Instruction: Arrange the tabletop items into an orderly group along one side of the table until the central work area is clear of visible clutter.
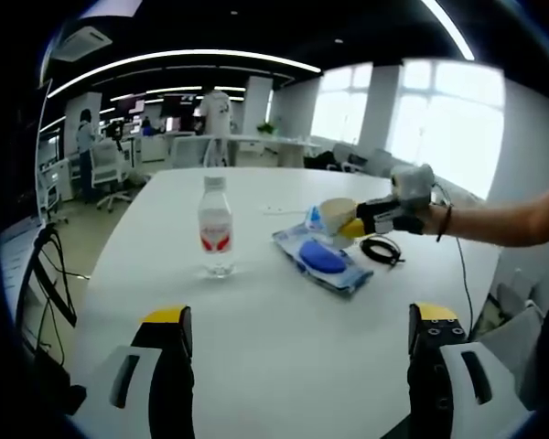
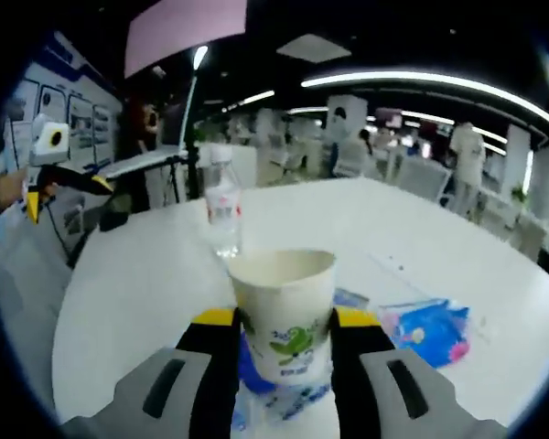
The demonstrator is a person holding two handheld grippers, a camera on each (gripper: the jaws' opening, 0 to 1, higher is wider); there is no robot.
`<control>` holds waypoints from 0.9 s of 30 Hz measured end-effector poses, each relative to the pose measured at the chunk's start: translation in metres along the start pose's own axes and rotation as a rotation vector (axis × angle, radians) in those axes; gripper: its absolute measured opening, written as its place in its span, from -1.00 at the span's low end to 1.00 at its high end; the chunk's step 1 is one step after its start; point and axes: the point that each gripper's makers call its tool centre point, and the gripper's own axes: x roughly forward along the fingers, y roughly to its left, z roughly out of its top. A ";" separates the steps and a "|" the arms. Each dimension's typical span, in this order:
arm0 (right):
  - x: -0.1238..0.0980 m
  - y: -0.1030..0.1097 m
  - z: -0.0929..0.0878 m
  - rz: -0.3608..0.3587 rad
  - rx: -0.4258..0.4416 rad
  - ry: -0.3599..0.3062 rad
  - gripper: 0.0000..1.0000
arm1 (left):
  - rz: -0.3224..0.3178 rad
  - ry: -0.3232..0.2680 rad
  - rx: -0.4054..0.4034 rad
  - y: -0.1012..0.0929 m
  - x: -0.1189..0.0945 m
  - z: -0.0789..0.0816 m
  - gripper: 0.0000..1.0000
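- White table [image 1: 284, 338] spreads across the left gripper view, with an open office of desks and chairs behind it.
- Left gripper [image 1: 297, 343] stands at the bottom of that view, its yellow-tipped jaws spread wide with bare tabletop between them; it holds nothing.
- Toward the left of the table a clear water bottle [image 1: 216, 227] with a red-and-white label stands upright.
- Right of the bottle, a blue wipes packet [image 1: 322, 257] lies flat.
- Just past the packet, the right gripper [image 1: 352, 222] comes in from the right, held by a person's hand [image 1: 427, 215], with a paper cup [image 1: 334, 216] at its tip, above the packet's far end.
- A coiled black cable [image 1: 381, 249] lies right of the packet, beneath that gripper.
- In the right gripper view, the left gripper [image 2: 59, 178] shows at the far left edge, well apart from the rest.
- The bottle [image 2: 223, 212] stands beyond the cup.
- The right gripper [image 2: 284, 343] is clamped on the white, green-printed cup [image 2: 284, 311], upright between its jaws.
- Blue packaging [image 2: 428, 331] lies to the right on the table [image 2: 421, 238].
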 end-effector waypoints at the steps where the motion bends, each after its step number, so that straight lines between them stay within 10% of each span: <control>1: 0.003 0.003 0.003 0.010 -0.002 -0.014 -0.30 | 0.002 0.000 0.001 0.001 0.000 0.000 0.93; 27: 0.086 0.053 0.020 0.090 0.012 -0.113 -0.30 | -0.021 0.012 0.064 0.000 0.008 -0.003 0.94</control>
